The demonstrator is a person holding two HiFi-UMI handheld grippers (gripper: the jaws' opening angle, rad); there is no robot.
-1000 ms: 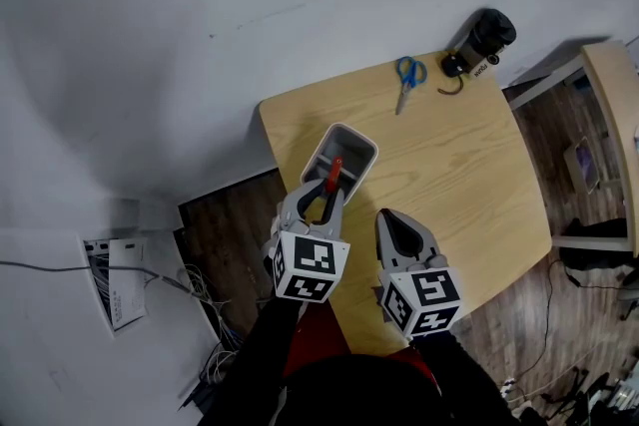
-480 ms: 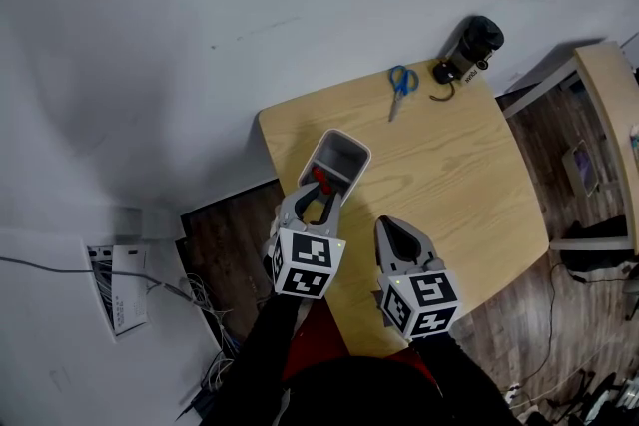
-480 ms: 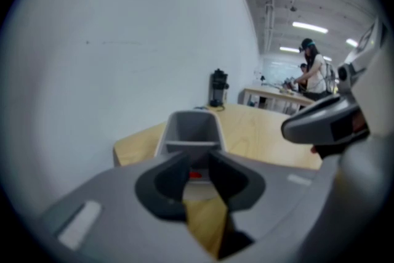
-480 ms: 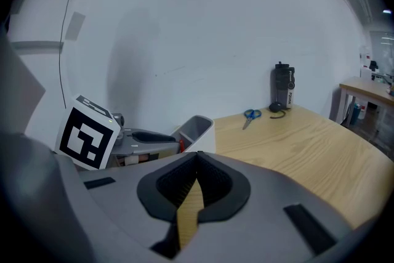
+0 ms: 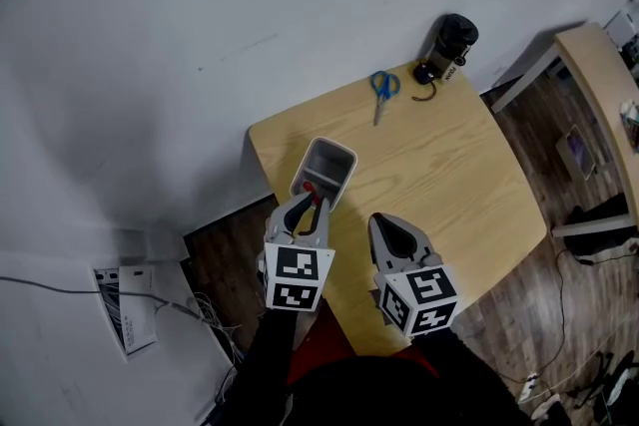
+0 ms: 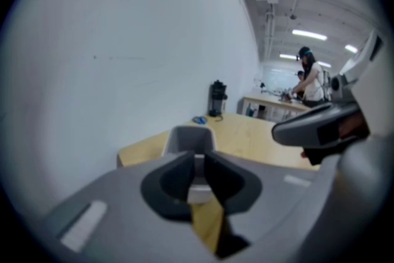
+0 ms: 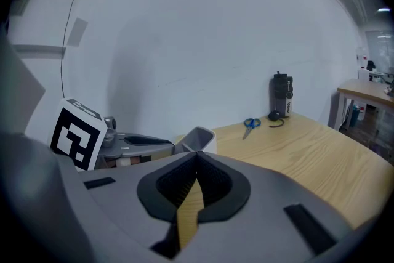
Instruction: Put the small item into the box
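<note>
- My left tool (image 5: 310,204) hangs just short of the box (image 5: 348,155), jaws narrow and closing on nothing.
- The small red item (image 5: 308,186) lies just ahead of its tips, at the box's near wall, seemingly inside.
- My right tool (image 5: 383,220), pinched together and empty, stands clear beside it.

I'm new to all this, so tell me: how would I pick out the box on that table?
Find the light wooden table by the white wall. The box stands near its left corner, on the side nearest the person: a small, open-topped, pale grey tub with rounded corners. Unlike the blue-handled scissors and black cylinder across the table, it is a hollow container.
</note>
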